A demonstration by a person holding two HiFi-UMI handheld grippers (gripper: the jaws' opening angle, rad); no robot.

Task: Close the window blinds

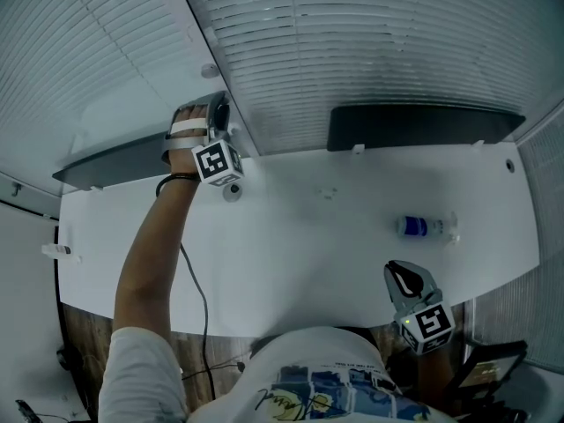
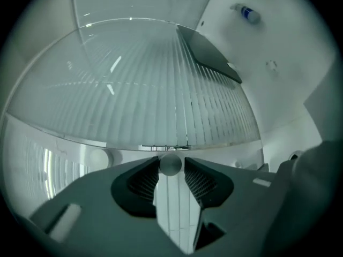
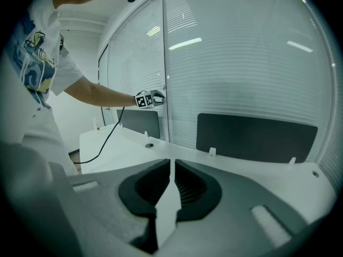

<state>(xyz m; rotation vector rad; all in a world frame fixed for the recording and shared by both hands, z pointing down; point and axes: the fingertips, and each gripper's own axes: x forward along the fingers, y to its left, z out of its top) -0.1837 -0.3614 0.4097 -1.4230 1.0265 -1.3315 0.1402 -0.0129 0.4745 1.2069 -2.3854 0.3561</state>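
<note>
**Left hand-held gripper** (image 1: 218, 120) reaches to the window frame. Its jaws stand apart around a small round knob (image 2: 171, 164), with the pads seemingly just clear of it. The blinds (image 2: 134, 90) spread directly ahead of and above the jaws, and some slats appear to show gaps. Good practice is to close squarely on the knob, roll about its axis without pulling, and regrip between turns. The **right hand-held gripper** (image 3: 171, 170), jaws together and empty, hangs over the tabletop (image 3: 123, 141).

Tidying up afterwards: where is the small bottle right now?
Head view: the bottle lies on the white desk, right side, between the dark panel and the right gripper.
</note>
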